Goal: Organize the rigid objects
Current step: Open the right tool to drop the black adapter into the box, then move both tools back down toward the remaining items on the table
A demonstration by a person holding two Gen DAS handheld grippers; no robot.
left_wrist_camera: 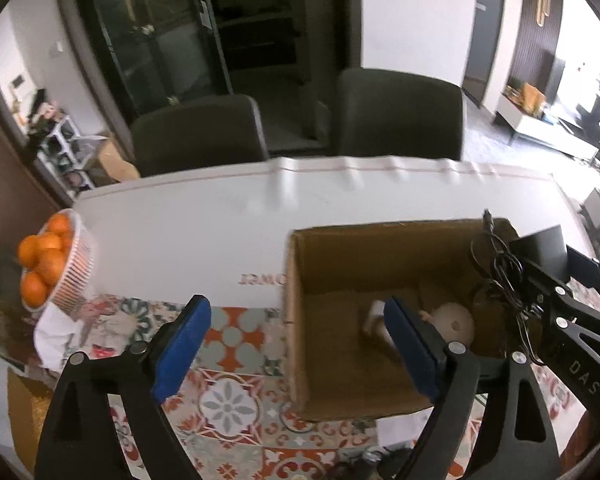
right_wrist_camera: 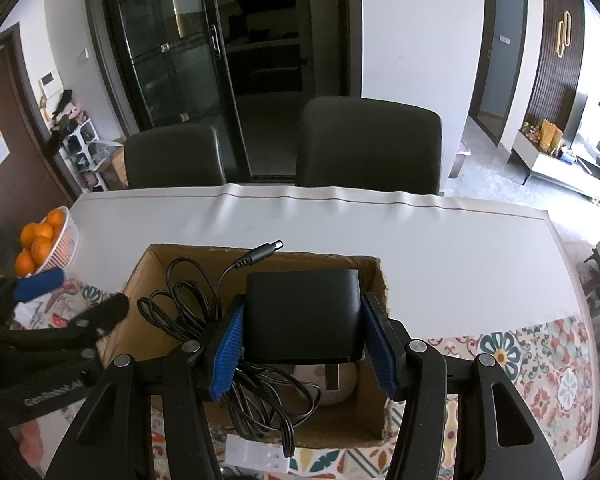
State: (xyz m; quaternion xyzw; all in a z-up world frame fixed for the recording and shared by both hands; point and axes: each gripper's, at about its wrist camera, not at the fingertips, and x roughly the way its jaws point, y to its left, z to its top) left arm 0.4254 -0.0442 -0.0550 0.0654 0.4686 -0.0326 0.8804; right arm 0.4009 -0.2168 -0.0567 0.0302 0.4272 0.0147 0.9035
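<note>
**Black adapter held over the cardboard box, left gripper spread wide**

Far left of the cardboard box point(left_wrist_camera: 380, 320): a white slatted basket point(left_wrist_camera: 74, 268) heaped with oranges point(left_wrist_camera: 44, 258), at the table's left end. Beside it, toward the box: white cloth, then a patterned tile-print mat point(left_wrist_camera: 228, 360) in red, grey and green under the box's near edge. On the white table cover point(left_wrist_camera: 204, 224) just left of the box: reddish printed letters, seen upside down and mirrored, too blurred to read for certain.

Straddling the box's left wall: left gripper point(left_wrist_camera: 296, 340), blue pads spread wide, nothing between them but the box's wall and floor; one pad outside the box, the other inside. No earlier view to compare. On its arm in the right wrist view, pale lettering, illegible.

Inside the box, on its floor: a small pale round-headed doll point(left_wrist_camera: 454, 320), blurred, just right of the inner pad.

Above the box's right half: right gripper point(right_wrist_camera: 302, 344) pinching a black power adapter point(right_wrist_camera: 304, 316) by its two sides, blue pads pressed against it. Its black cable point(right_wrist_camera: 188, 312) hanging in loops to the left, barrel plug point(right_wrist_camera: 260, 254) sticking up past the box's far rim. On the right gripper's arm in the left wrist view: "DAS" in white.

In front of the box: a small white plastic piece point(right_wrist_camera: 256, 454) on the mat.

Behind the box, across the table: two dark chairs point(right_wrist_camera: 370, 144).
</note>
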